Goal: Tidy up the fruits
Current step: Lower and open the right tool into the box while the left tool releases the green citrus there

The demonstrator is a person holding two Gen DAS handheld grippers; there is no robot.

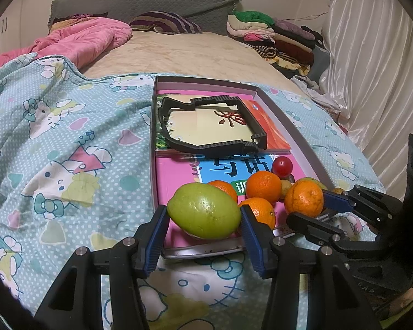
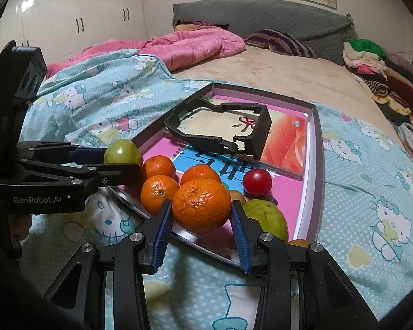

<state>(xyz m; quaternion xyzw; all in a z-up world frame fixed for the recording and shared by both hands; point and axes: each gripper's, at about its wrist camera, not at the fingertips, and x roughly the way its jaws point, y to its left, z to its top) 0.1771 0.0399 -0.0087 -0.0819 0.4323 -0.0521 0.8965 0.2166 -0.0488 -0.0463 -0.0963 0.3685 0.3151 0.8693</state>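
A shallow pink box (image 1: 294,126) lies on the bed with fruit at its near end. My left gripper (image 1: 203,214) is shut on a green guava (image 1: 203,210) over the box's near edge; it also shows in the right wrist view (image 2: 122,151). My right gripper (image 2: 202,209) is shut on a large orange (image 2: 202,205), seen in the left wrist view (image 1: 304,198) too. Other oranges (image 2: 158,192) (image 2: 201,173), a red tomato (image 2: 257,181) and a second green fruit (image 2: 267,217) sit in the box.
A black plastic frame (image 1: 206,123) lies on books in the far half of the box. The Hello Kitty blanket (image 1: 68,151) covers the bed. A pink quilt (image 1: 77,41), a striped pillow (image 1: 165,22) and a pile of folded clothes (image 1: 275,35) lie further back.
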